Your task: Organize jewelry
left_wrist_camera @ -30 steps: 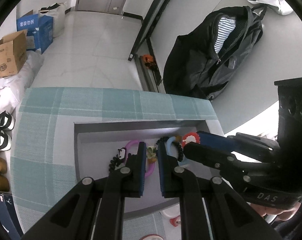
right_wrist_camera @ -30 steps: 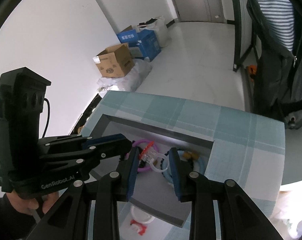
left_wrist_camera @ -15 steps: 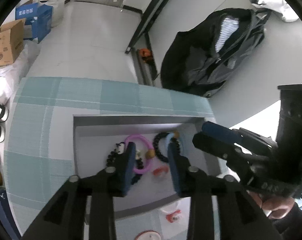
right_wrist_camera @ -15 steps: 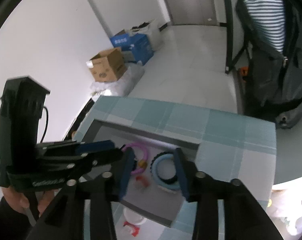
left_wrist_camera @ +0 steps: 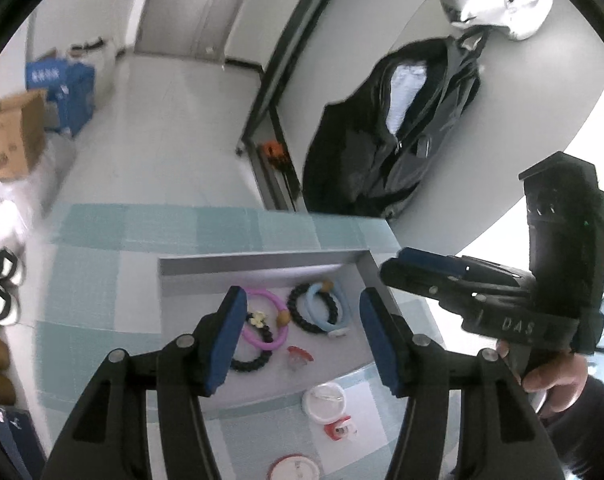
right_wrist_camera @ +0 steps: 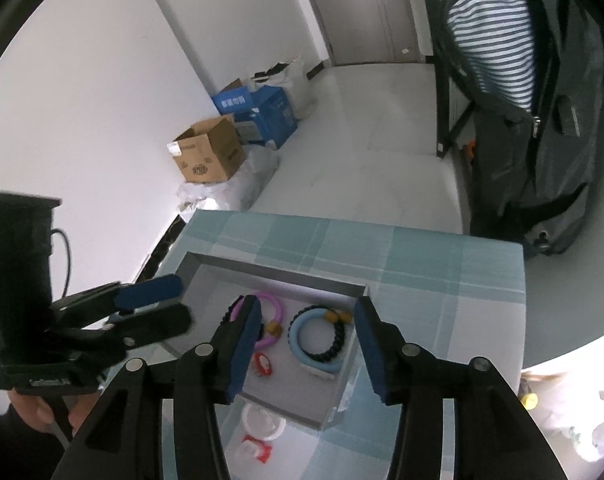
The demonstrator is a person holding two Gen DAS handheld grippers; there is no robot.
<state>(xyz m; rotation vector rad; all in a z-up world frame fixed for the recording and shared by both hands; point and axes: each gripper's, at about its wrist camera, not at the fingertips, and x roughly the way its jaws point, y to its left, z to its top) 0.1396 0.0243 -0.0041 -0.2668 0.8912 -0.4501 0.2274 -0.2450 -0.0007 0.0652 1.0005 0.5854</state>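
A grey tray [left_wrist_camera: 262, 264] [right_wrist_camera: 270, 272] lies on the teal checked tablecloth. In it are a pink ring bracelet [left_wrist_camera: 276, 312] [right_wrist_camera: 276, 308], a light blue bracelet [left_wrist_camera: 322, 308] [right_wrist_camera: 302, 340], black bead bracelets [left_wrist_camera: 298, 312] [right_wrist_camera: 338, 340] and a small red clip [left_wrist_camera: 300, 356] [right_wrist_camera: 262, 364]. My left gripper [left_wrist_camera: 302, 340] is open and empty above the tray. My right gripper [right_wrist_camera: 306, 348] is open and empty above the tray too. Each gripper shows in the other's view, the right one [left_wrist_camera: 422, 272] and the left one [right_wrist_camera: 154, 308].
A white round lid [left_wrist_camera: 324, 396] [right_wrist_camera: 262, 420] and a small red-and-white piece [left_wrist_camera: 340, 430] [right_wrist_camera: 256, 448] lie on the cloth in front of the tray. A black backpack [left_wrist_camera: 402, 128] [right_wrist_camera: 534, 120] and cardboard boxes [right_wrist_camera: 210, 156] stand on the floor beyond the table.
Both grippers have opened wide and risen away from the tray. The red clip, held by the right gripper a second ago, now lies in the tray.
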